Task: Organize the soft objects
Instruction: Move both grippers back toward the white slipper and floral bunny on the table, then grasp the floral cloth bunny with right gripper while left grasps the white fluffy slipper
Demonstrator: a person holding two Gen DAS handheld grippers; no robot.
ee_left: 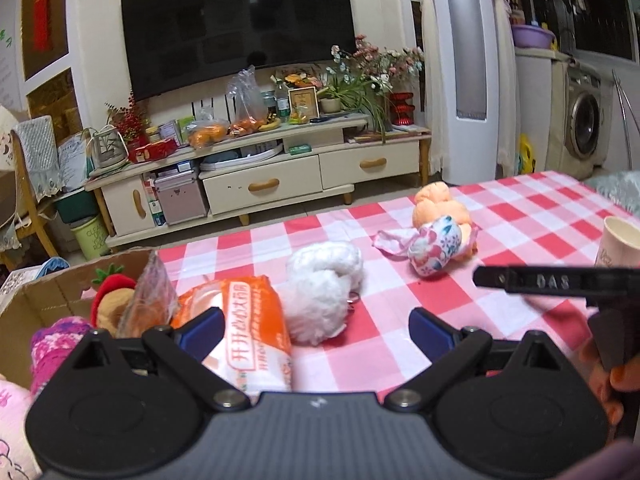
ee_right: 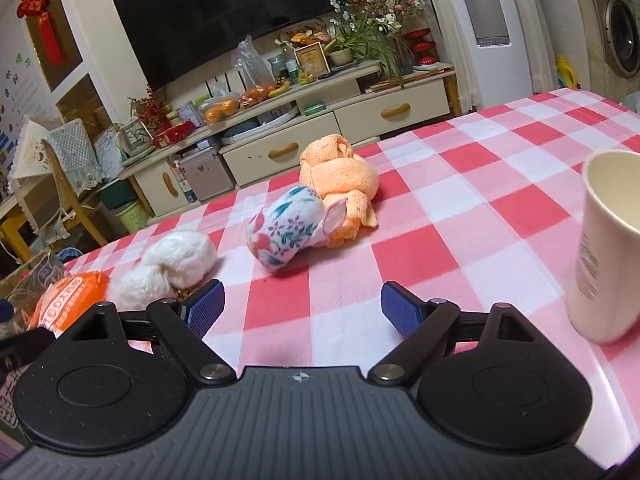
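Observation:
My left gripper (ee_left: pixel 316 330) is open, low over the checked table (ee_left: pixel 520 208). An orange tissue pack (ee_left: pixel 248 328) lies between its fingers, against the left pad. A white fluffy plush (ee_left: pixel 324 288) lies just beyond. Farther right lie a floral cloth roll (ee_left: pixel 434 246) and an orange towel bundle (ee_left: pixel 438 204). My right gripper (ee_right: pixel 302 308) is open and empty above the table. Ahead of it are the floral roll (ee_right: pixel 286 226), the orange towel (ee_right: pixel 340 172), the white plush (ee_right: pixel 172 268) and the tissue pack (ee_right: pixel 68 300).
A cardboard box (ee_left: pixel 52 292) at the table's left holds a strawberry plush (ee_left: pixel 112 292) and a pink knit item (ee_left: pixel 56 344). A paper cup (ee_right: pixel 604 240) stands right of my right gripper. A TV stand (ee_left: pixel 260 172) is beyond the table.

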